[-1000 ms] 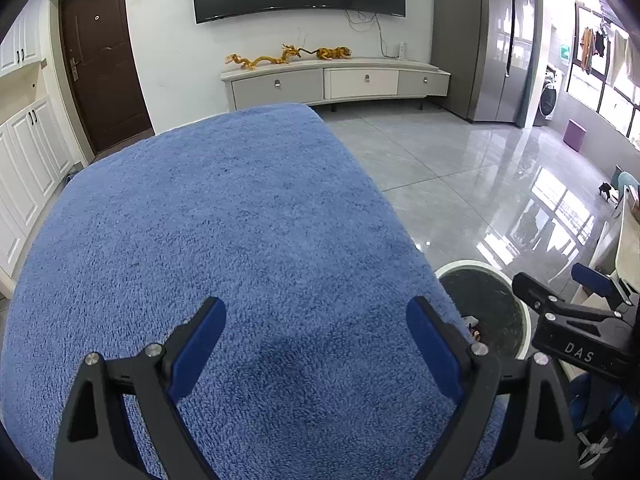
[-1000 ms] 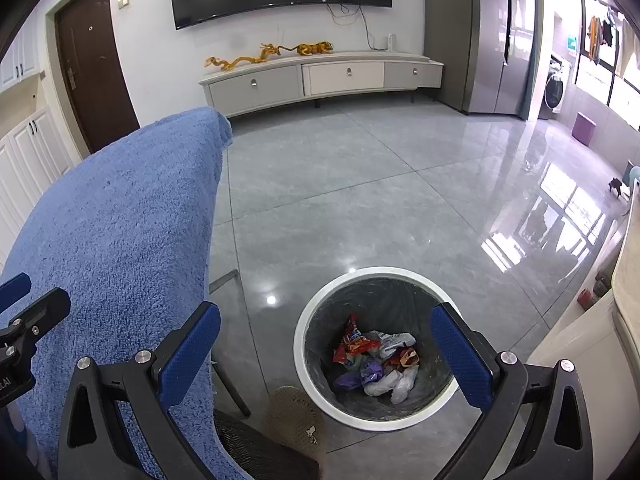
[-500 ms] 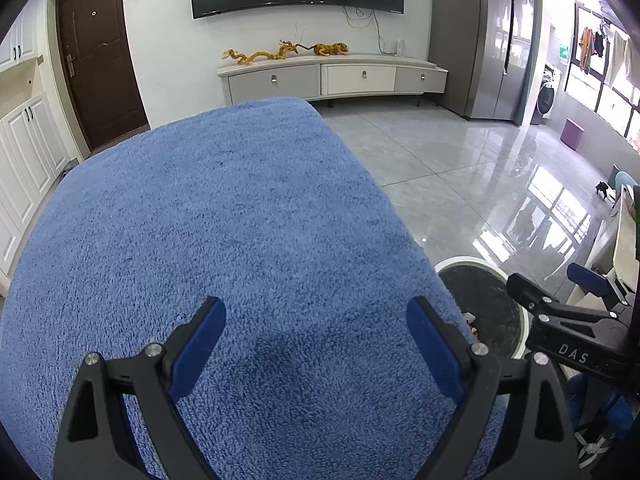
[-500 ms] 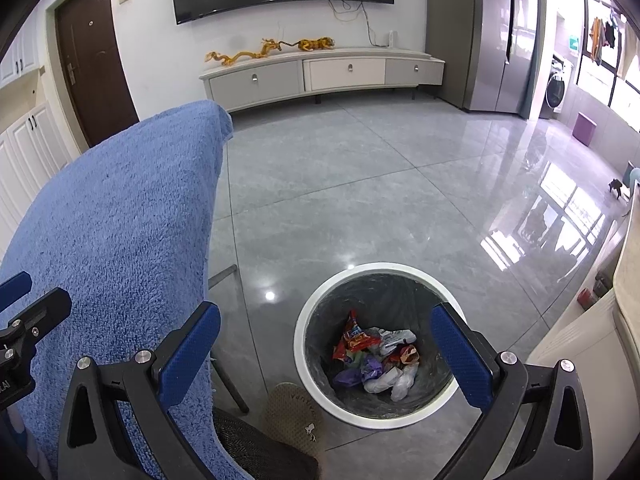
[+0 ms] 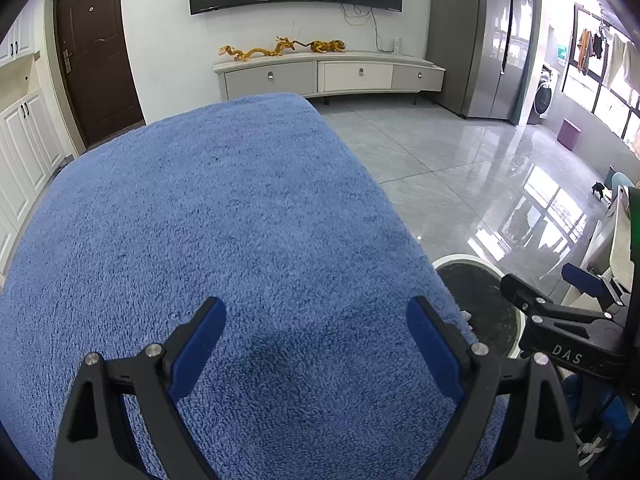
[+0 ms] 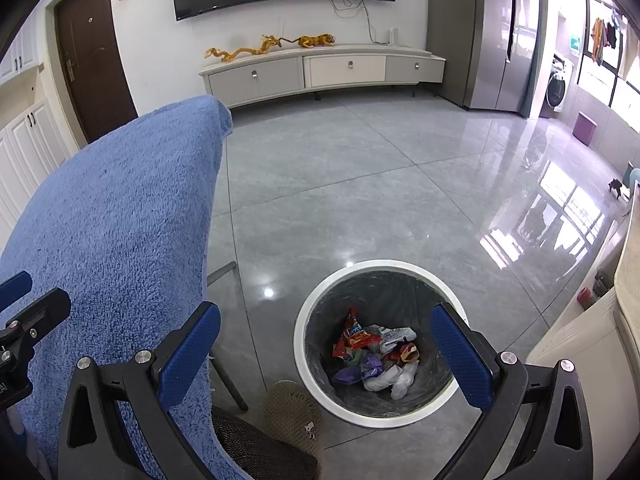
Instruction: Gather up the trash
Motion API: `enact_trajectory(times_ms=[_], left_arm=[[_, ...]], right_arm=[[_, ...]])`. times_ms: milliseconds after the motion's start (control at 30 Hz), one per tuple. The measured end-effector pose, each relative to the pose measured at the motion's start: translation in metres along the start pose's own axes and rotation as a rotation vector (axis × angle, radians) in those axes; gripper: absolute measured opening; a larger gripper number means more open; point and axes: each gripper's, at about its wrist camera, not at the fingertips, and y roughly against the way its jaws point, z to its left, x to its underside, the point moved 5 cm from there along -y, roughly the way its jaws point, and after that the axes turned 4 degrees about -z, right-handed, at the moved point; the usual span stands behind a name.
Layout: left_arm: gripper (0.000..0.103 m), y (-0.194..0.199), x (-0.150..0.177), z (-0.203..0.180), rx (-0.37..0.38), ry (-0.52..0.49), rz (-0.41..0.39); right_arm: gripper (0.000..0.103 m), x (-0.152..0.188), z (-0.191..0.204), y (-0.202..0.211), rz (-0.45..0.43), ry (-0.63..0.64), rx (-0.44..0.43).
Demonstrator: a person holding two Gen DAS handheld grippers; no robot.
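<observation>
Right wrist view gives me the clearest read: my right gripper (image 6: 326,344) is spread wide with nothing between its blue pads, hanging above the trash bin (image 6: 304,360), a round white-rimmed can with a dark liner standing on the grey tiled floor (image 6: 360,184). The trash (image 6: 374,356) lies at the bottom of the bin, a heap of crumpled wrappers in red, purple and white. Just left of the bin, near me, I see a tan slipper (image 6: 294,412) on the floor, and further left the blue towel (image 6: 112,224) covering the table.

From the left wrist view, my left gripper (image 5: 316,344) is also released, jaws wide apart and holding nothing, over the blue towel (image 5: 220,220), which fills most of that picture. Past the towel's right edge I catch part of the bin's rim (image 5: 464,258), with the right gripper (image 5: 560,292) beside it. Far across the room a TV cabinet (image 5: 328,76) stands against the wall.
</observation>
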Motion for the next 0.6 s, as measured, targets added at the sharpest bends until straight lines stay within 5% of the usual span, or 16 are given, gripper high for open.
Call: enact_trajectory(times_ms=[600], left_arm=[[0.092, 0.0017, 0.0019, 0.0048, -0.023, 0.006, -0.009]], right_arm=[[0.103, 0.0015, 0.0014, -0.0009, 0.001, 0.004, -0.001]])
